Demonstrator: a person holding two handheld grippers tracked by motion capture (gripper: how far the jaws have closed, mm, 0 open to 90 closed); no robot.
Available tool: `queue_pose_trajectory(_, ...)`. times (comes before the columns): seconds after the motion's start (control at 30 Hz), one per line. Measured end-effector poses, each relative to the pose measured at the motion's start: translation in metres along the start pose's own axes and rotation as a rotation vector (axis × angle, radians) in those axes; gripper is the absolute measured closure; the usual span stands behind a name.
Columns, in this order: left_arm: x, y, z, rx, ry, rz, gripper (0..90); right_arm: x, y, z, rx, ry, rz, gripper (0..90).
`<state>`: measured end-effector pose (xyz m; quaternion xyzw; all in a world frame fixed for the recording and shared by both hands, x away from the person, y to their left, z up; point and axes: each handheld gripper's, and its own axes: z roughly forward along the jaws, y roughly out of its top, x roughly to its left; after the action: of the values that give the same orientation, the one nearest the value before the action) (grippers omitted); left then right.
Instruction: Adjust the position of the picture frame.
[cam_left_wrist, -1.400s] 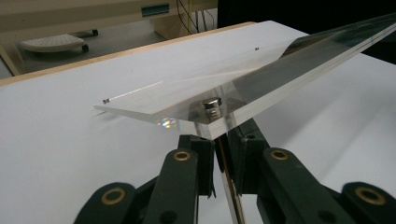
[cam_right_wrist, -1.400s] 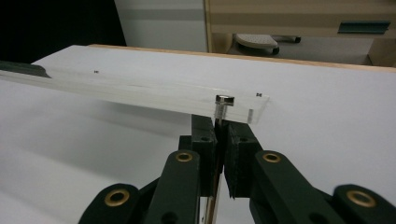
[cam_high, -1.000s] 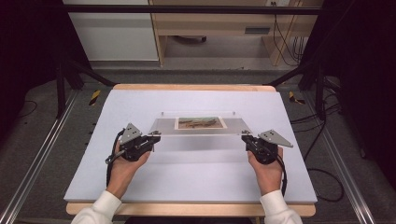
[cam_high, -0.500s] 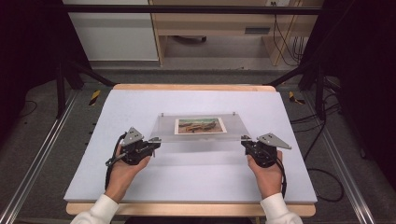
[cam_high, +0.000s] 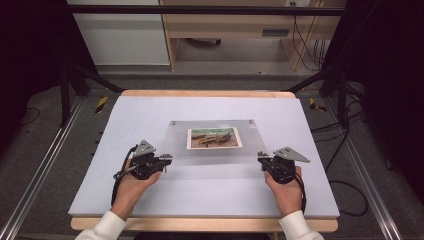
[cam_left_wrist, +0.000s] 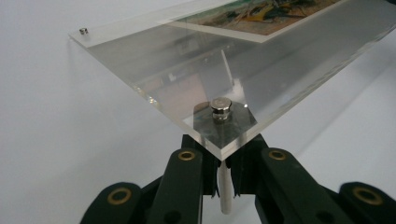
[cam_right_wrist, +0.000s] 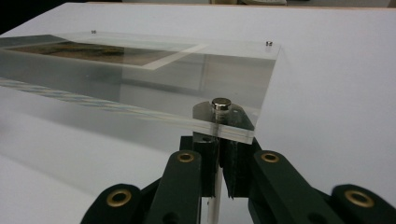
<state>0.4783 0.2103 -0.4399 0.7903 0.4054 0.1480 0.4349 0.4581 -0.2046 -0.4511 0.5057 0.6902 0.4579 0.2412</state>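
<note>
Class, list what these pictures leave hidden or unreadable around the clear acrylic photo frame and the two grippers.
- Left gripper view: the white post under the acrylic frame, its top hidden by the corner.
- Right gripper view: the photo, cut off at the left edge.
- High view: corner studs, too small.

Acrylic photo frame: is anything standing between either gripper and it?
Nothing visible does. The left gripper is shut on the near-left corner of the acrylic photo frame, and the right gripper on its near-right corner. Each gripper view shows black jaws closed under a corner stud.
</note>
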Motion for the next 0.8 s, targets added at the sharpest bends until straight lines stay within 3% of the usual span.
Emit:
queue_pose_trajectory(0.4,0.000,-0.004,0.002,0.047,0.001,0.012,81.7,0.001,-0.006,0.000,0.027,0.005,0.007,84.1)
queue_pose_trajectory(0.8,0.006,-0.007,0.004,0.068,0.012,-0.004,82.6,0.005,-0.012,0.002,0.066,0.021,-0.006,83.6)
